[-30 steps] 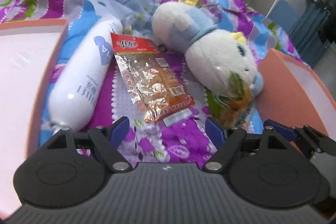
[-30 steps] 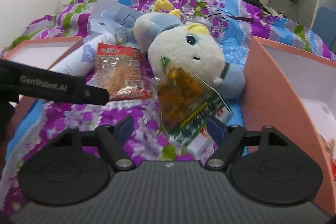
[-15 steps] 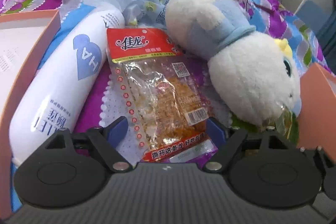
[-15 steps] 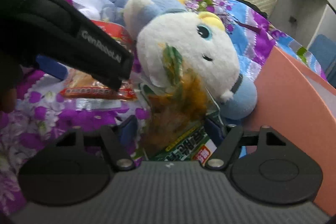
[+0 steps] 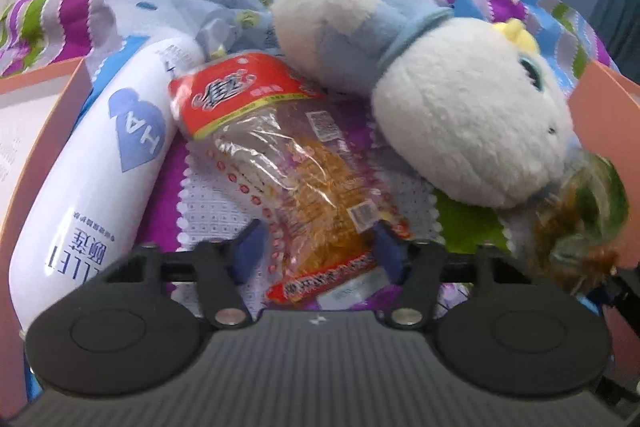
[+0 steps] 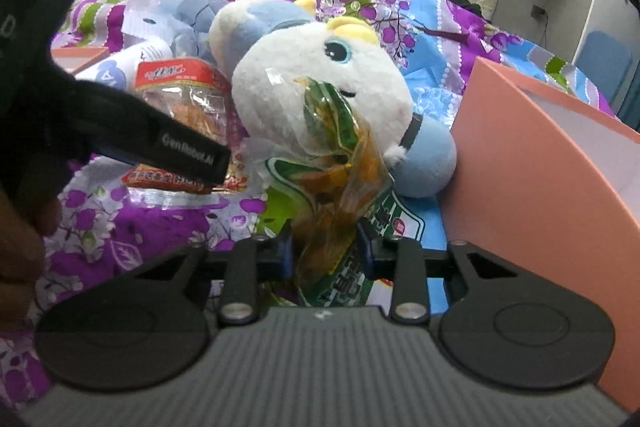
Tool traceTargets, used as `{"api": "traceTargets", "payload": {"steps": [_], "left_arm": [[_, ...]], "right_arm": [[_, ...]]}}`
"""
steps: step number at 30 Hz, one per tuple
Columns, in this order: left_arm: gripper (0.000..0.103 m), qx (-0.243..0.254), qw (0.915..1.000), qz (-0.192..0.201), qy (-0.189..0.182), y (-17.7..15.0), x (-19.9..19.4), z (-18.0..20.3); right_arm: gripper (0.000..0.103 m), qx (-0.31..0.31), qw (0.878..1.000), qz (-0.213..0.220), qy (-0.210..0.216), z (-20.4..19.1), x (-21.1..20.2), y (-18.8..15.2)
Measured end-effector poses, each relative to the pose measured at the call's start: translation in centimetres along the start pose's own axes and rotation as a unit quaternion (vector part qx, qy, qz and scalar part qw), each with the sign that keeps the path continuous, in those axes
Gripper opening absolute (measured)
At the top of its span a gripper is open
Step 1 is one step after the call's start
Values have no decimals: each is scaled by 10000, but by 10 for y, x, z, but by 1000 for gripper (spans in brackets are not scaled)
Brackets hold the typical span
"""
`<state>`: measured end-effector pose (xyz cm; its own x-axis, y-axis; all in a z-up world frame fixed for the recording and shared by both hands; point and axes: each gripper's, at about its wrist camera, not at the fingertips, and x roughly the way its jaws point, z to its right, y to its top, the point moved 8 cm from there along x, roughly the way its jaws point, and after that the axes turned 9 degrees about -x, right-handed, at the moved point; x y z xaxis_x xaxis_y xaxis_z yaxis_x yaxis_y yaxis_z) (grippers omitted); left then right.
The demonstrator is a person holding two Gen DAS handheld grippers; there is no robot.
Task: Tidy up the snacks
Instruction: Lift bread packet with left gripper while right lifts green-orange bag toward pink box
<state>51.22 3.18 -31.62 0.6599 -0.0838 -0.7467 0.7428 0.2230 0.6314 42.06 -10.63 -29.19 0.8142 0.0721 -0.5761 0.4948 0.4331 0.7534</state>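
The red-topped snack packet lies flat on the flowered bedspread. Its long axis runs from its red header, far and to the left, to its near end between the jaws of the left gripper. Those jaws have just been closing, and the packet's near end sits between them with the pads at its edges. The packet lies between a white bottle on its left and a plush toy on its right.

The green snack packet leans against the plush toy's face, tilted, near end lowest. The right gripper has just been closing, and its pads now pinch the packet's crumpled lower part.

The left gripper's body hides part of the red packet in the right wrist view. The pink box is cut off at the right, so its contents cannot be told. A second pink box shows only pale lining.
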Motion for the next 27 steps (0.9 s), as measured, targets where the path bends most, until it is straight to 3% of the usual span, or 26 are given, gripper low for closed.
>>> {"api": "traceTargets", "payload": {"steps": [3, 6, 14, 27], "left_arm": [[37, -38, 10000, 21, -71, -1, -7, 3], [31, -159, 9998, 41, -148, -5, -18, 4], [30, -312, 9993, 128, -159, -22, -71, 3], [30, -587, 9980, 159, 189, -61, -202, 6]], "right_arm": [[33, 131, 9999, 8, 78, 4, -6, 2], [32, 169, 9998, 58, 106, 7, -13, 4], [28, 490, 9978, 168, 423, 11, -51, 0], [25, 520, 9945, 313, 850, 12, -145, 0]]}}
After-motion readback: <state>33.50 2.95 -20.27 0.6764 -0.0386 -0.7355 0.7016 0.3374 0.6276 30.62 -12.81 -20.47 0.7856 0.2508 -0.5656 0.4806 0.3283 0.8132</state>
